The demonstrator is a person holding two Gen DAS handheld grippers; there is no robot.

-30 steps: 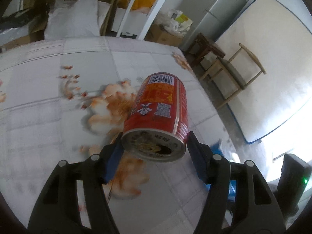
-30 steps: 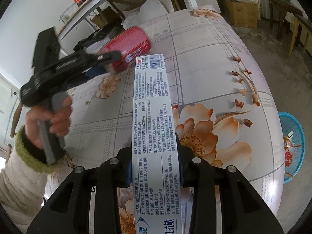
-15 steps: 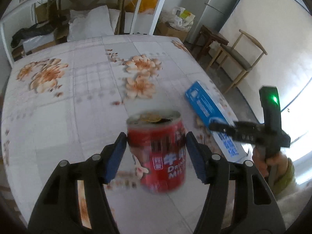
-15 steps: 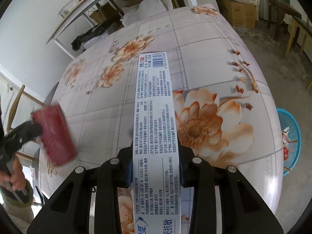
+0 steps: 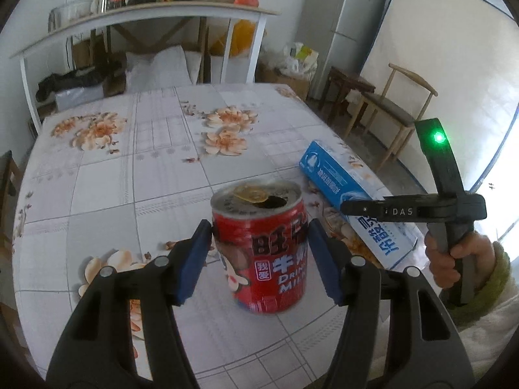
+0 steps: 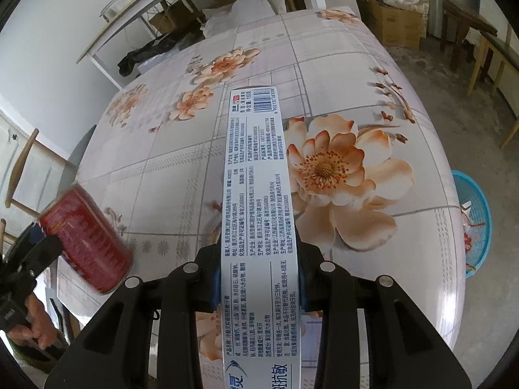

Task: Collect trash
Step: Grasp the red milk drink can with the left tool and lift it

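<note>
A red milk-drink can [image 5: 269, 259] with its top open stands upright in my left gripper [image 5: 259, 231], whose blue pads press on both its sides; it hangs over the near part of the floral table [image 5: 155, 168]. The right wrist view has the same can [image 6: 87, 240] blurred at the table's left edge. My right gripper [image 6: 259, 265] is shut on a long white and blue toothpaste box [image 6: 256, 168] that points out over the table. From the left wrist camera, that box [image 5: 337, 178] sticks out of the right gripper [image 5: 348, 206], held by a hand in a green cuff.
A blue plastic basket [image 6: 473, 220] with some scraps in it stands on the floor past the table's right edge. Wooden chairs [image 5: 399, 110] stand beyond the table. A white shelf [image 5: 146, 16] with jars and a pot lines the far wall.
My left gripper has swung the can back from over the table's far side towards the near left edge and turned it upright. The right gripper has drifted slightly with the box.
</note>
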